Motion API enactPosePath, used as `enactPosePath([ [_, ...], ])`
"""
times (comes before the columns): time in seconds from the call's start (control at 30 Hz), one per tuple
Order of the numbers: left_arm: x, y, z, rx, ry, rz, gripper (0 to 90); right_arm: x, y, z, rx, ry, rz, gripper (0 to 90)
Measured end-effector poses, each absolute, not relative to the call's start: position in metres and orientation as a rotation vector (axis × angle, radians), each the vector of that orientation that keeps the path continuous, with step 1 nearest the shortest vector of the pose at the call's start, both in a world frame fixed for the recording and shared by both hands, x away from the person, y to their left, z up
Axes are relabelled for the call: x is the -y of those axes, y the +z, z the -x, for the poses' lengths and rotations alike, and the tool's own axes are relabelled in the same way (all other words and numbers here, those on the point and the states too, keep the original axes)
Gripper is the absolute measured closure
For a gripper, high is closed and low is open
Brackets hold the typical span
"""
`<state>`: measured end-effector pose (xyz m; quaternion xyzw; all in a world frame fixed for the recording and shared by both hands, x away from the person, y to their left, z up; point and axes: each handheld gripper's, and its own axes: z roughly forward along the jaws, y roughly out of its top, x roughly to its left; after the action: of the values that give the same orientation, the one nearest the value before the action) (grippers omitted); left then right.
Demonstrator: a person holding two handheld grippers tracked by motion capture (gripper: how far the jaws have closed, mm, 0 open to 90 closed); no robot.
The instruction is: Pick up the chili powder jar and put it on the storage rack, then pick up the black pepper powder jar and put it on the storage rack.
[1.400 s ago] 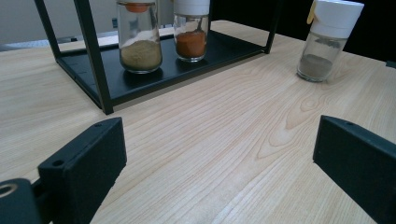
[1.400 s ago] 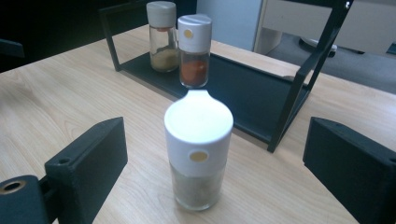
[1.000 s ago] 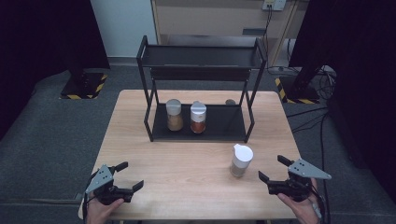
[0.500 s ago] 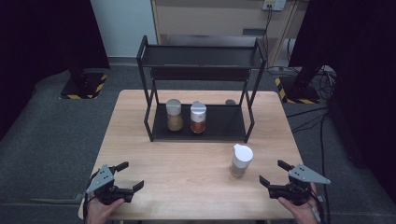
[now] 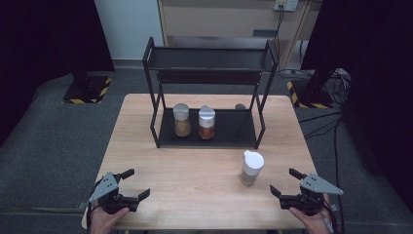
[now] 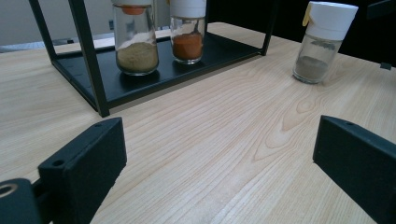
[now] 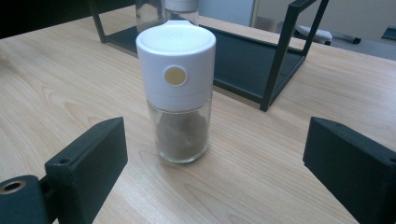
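Standing upright on the worktop [image 5: 160, 165] before the rack [image 5: 209, 134], the jar [image 5: 252, 168] looks light, rigid, slippery glass; grip its waist. Right tool [image 5: 288, 183] gapes wide, empty; left tool [image 5: 139, 184] likewise.

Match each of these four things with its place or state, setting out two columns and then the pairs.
Things:
1. white-capped jar
2. jar of red spice
3. jar of tan spice
4. rack's top shelf

Places or states:
A. bare
B. on the rack's bottom shelf, left of its neighbour
C. on the table in front of the rack, near the right claw
D. on the rack's bottom shelf, right of its neighbour

Pairs: 1-C, 2-D, 3-B, 4-A
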<state>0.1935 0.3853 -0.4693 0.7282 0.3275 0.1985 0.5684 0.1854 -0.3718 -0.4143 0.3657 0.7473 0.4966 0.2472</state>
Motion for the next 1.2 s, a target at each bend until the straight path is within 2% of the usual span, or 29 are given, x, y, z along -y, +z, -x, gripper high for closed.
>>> enactPosePath([
  [1.2,-0.3846,-0.4687,-0.1938,-0.760,0.468,-1.718,2.0,0.3747,-0.4112,-0.1800,-2.007,1.378,-1.042,5.2],
])
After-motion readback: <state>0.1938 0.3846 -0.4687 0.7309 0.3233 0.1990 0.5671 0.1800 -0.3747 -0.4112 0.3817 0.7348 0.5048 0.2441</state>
